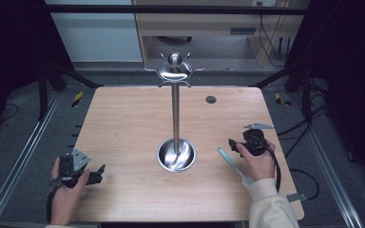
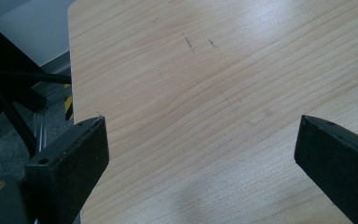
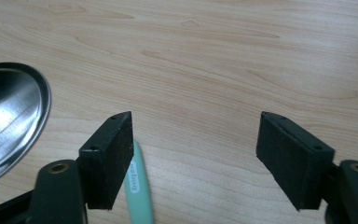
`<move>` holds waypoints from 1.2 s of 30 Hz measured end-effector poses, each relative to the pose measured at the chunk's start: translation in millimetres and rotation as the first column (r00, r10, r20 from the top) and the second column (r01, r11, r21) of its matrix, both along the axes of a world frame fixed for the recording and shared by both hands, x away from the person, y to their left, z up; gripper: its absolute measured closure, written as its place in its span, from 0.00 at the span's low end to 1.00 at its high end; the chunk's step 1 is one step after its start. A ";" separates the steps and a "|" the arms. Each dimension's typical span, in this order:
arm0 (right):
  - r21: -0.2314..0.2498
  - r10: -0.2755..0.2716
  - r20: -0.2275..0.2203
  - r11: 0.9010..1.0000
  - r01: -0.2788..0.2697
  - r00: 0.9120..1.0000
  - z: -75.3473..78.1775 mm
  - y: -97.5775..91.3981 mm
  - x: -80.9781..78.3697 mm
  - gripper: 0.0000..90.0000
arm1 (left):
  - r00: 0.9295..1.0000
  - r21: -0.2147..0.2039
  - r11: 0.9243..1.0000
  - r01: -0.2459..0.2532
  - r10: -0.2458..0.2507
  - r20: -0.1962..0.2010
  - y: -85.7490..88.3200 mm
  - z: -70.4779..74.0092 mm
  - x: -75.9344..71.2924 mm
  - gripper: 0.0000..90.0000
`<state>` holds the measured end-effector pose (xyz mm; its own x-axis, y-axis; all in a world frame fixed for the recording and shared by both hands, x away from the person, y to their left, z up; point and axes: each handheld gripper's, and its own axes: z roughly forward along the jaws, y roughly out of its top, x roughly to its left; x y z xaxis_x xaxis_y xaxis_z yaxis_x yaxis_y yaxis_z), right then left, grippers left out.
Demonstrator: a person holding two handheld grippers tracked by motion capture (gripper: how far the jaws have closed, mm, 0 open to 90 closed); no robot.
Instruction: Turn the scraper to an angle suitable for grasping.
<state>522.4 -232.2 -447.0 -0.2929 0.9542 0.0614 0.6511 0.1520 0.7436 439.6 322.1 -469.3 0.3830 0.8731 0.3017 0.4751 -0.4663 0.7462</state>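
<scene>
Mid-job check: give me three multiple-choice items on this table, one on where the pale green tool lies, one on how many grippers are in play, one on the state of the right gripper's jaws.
1. Where does the pale green tool lie?
A. in the stand's dish
B. flat on the table, by the right gripper
C. hung on a top hook

2. How many grippers are over the table?
A. one
B. two
C. three

3. How do the right gripper's jaws stand?
A. open, nothing gripped
B. shut on the tool
C. shut on the metal stand

Key: B, the tool rests on the wood beside one jaw; B, left gripper and right; A, bare wood shows between the jaws.
</scene>
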 end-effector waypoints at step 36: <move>-0.189 0.312 -0.151 0.922 -0.337 0.938 -21.5 54.2 -1.2 1.00 | 1.000 0.003 1.000 0.002 -0.002 -0.002 0.2 -0.4 0.5 0.03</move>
